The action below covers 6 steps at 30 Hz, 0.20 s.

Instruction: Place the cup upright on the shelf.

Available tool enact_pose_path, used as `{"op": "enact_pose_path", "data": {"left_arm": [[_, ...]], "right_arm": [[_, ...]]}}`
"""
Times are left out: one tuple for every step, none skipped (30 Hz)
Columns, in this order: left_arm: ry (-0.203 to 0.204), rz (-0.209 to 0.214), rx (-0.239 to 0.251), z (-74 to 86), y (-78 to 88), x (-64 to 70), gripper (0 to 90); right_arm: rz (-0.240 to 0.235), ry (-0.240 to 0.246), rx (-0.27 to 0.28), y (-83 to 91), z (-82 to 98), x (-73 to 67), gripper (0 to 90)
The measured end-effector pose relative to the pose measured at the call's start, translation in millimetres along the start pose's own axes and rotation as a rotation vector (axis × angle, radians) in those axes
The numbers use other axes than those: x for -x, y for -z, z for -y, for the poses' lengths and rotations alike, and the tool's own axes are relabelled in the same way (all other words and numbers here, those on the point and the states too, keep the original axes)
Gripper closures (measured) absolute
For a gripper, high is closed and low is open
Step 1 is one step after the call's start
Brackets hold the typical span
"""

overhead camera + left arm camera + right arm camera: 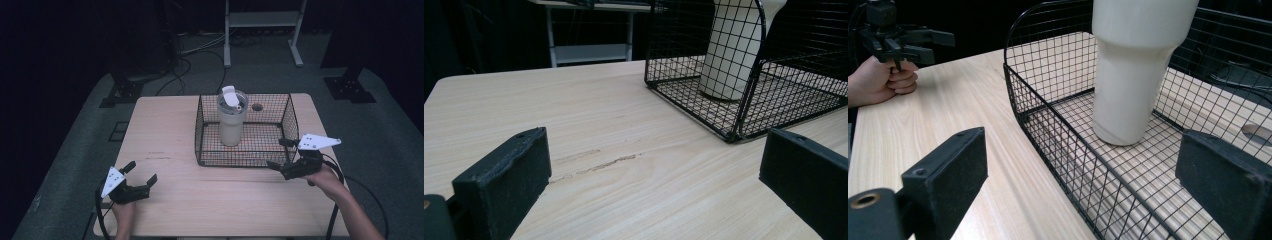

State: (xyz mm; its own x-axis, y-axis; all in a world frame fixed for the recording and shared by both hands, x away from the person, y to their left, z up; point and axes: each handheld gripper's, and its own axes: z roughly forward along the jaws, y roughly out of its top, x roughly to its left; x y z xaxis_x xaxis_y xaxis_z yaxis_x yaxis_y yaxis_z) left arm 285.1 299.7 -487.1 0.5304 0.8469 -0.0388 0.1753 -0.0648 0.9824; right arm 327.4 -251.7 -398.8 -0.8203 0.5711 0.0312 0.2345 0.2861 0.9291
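A cream tumbler (231, 125) with its lid flap raised stands upright inside a black wire basket (245, 164) on the wooden table (165, 130). My right gripper (276, 153) is open at the basket's near right corner, one jaw on each side of the front wall. The right gripper view has its jaws (1083, 160) spread, with the basket (1048, 130) and tumbler (1130, 75) close ahead. My left gripper (142, 171) is open and empty over bare table at the near left. It faces the basket (744, 115) and tumbler (731, 55).
A round hole (257, 107) is in the tabletop behind the tumbler. A white shelf frame (262, 20), cables (195, 50) and black stand bases (120, 92) are on the floor beyond the table. Bare wood lies between my left gripper and the basket.
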Motion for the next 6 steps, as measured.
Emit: {"op": "enact_pose_path", "data": {"left_arm": [[0.0, -0.001, -0.001, 0.0, -0.1, 0.0, 0.0], [0.001, -0.001, -0.001, 0.0, -0.2, 0.0, 0.0], [0.001, -0.001, -0.001, 0.0, -0.2, 0.0, 0.0], [0.001, -0.002, 0.0, 0.0, -0.3, 0.0, 0.0], [0.002, -0.002, 0.0, 0.0, -0.3, -0.1, 0.0], [0.003, -0.002, -0.001, 0.0, -0.4, -0.1, 0.0]], "right_arm": [[0.0, -0.004, 0.003, 1.5, 2.1, -1.1, 5.8], [-0.001, -0.008, 0.0, 2.8, 4.7, -2.4, 5.8], [0.0, -0.009, 0.0, 3.8, 6.3, -3.0, 5.8], [-0.002, -0.015, 0.005, 5.3, 9.1, -4.4, 5.8], [-0.006, -0.018, 0.005, 6.4, 11.2, -5.7, 5.8], [-0.005, -0.015, 0.004, 7.2, 12.8, -6.6, 5.8]]}}
